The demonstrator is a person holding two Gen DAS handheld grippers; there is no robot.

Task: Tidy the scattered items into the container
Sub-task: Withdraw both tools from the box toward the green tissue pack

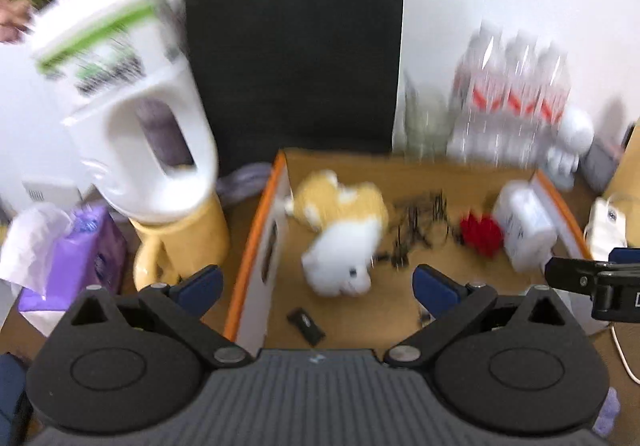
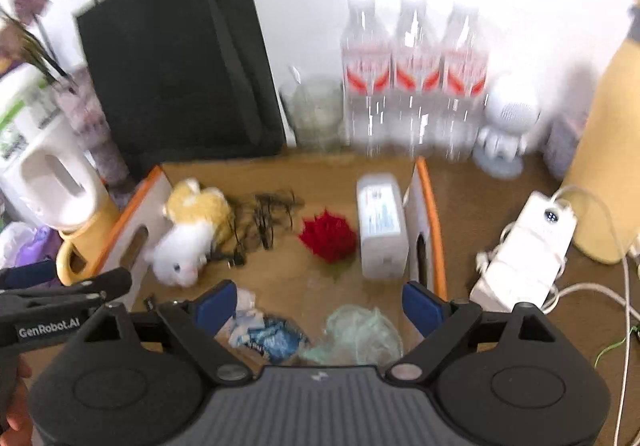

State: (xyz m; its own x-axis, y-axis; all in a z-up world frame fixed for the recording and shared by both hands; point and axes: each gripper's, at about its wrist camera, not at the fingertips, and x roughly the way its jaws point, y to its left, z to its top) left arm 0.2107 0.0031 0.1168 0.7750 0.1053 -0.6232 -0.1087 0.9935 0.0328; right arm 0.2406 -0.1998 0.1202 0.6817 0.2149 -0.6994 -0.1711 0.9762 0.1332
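Above the box [image 2: 430, 201], my left tongs [image 1: 316, 286] and right tongs [image 2: 318, 300] gaped empty, so I judged lifting clear before reaching for more wisest.

Probably a home corner, blurred view, detergent jug [image 1: 136, 117], water bottles [image 2: 416, 77], tissue pack [image 1: 80, 246], power strip [image 2: 528, 250]

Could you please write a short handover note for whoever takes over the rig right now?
Left gripper: open, empty, above the box.
Right gripper: open, empty, above the box's near end.
In the cardboard box: plush toy, black clips, red item, white pack, blue-white wrapper, pale green bag.
Left: the power strip lies outside to the right; whether it belongs in is unclear.
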